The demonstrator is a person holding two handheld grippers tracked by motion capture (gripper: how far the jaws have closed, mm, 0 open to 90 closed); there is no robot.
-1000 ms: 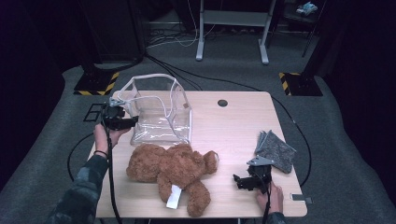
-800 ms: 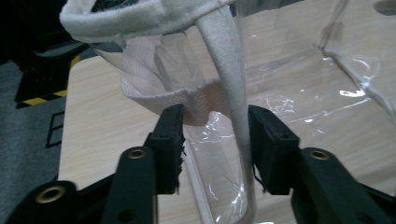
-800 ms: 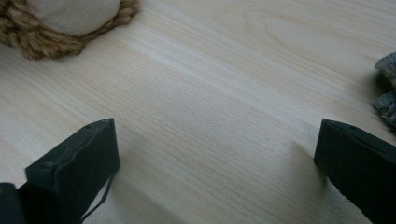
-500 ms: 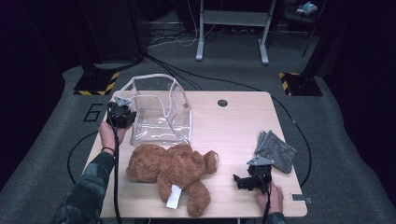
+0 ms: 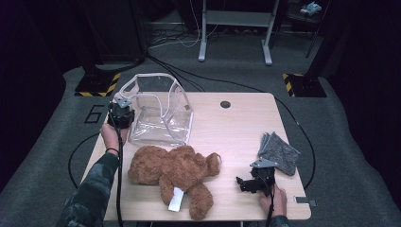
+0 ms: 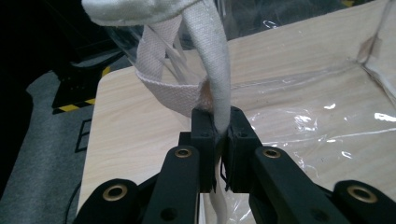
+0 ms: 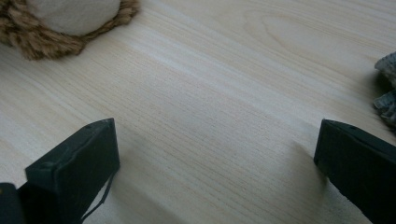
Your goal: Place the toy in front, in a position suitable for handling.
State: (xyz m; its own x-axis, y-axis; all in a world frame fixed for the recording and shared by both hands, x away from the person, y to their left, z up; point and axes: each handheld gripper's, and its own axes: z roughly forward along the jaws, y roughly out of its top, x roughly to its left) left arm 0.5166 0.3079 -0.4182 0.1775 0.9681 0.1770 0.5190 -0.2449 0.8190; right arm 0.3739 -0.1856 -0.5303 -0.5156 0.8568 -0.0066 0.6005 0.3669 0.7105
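Note:
A clear plastic bag (image 5: 161, 113) with white fabric trim stands open at the table's back left. My left gripper (image 5: 124, 113) is at the bag's left rim. Its jaws have just been closing and are now shut on the white trim strap (image 6: 219, 79), which is pinched between the pads (image 6: 204, 126). A brown teddy bear (image 5: 170, 168) lies on its side in front of the bag, a white tag on its leg. My right gripper (image 5: 243, 183) rests low on the table at the front right, open, with bare wood between its jaws (image 7: 217, 154).
A folded grey cloth (image 5: 279, 152) lies at the table's right edge, just behind the right gripper; its corner (image 7: 386, 88) shows in the right gripper view. The bear's paw (image 7: 70, 18) lies beyond the right jaws. The wooden table (image 5: 236, 127) has a cable hole (image 5: 225, 104).
The left gripper's jaws have closed onto the bag's white trim at its left rim. The right hand, bear and cloth have not moved.

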